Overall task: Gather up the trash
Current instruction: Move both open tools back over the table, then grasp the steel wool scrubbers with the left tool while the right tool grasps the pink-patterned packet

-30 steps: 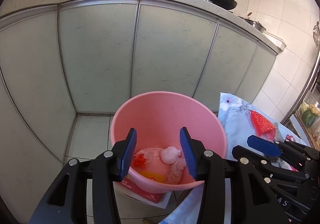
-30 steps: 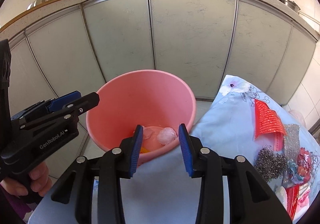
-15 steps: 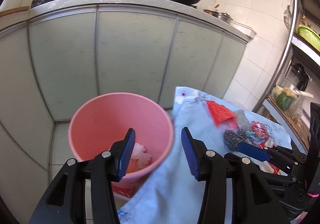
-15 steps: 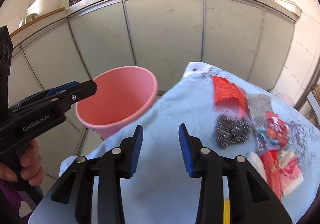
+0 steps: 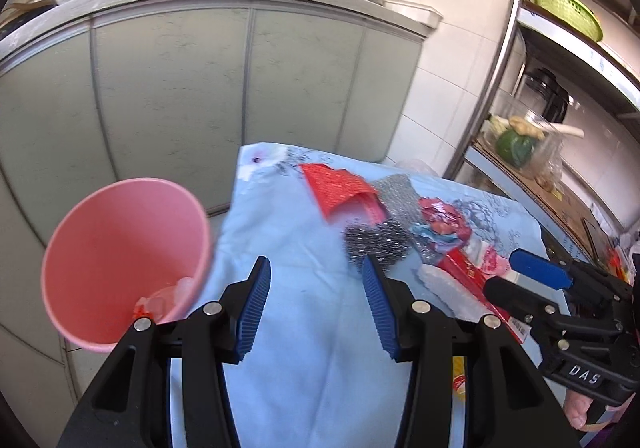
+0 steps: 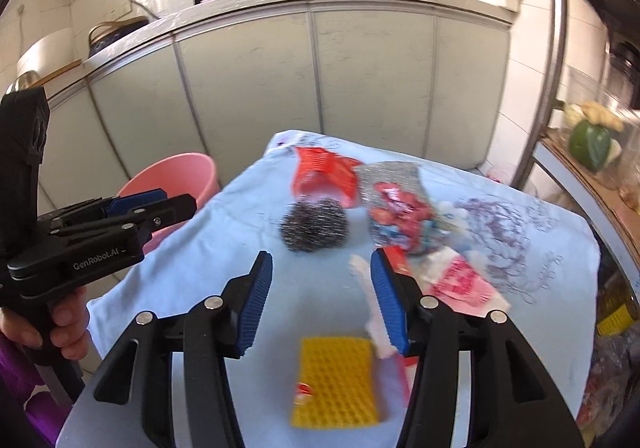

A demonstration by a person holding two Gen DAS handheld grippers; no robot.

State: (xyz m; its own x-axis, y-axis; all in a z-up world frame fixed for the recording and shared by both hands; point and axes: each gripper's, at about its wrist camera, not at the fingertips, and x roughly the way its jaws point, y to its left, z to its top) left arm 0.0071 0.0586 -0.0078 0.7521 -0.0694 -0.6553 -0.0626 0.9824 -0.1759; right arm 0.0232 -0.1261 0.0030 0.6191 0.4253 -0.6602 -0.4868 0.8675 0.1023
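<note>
Trash sits on the blue-clothed table: steel wool ball, red mesh bag, crumpled wrappers, yellow sponge nearest. Pink bin at the table's left edge, w/ scraps inside. Right tongs have just been opening, nothing btwn them, above the sponge. Left tongs spread, empty, over bare cloth.

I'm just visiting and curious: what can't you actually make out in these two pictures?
- Left view: most of what lies in the pink bucket; its near wall hides it.
- Left view: the yellow sponge, nearly all behind the left claw.
- Right view: the wrappers, their print lost to blur.
- Right view: the white strip, partly behind the right claw.
</note>
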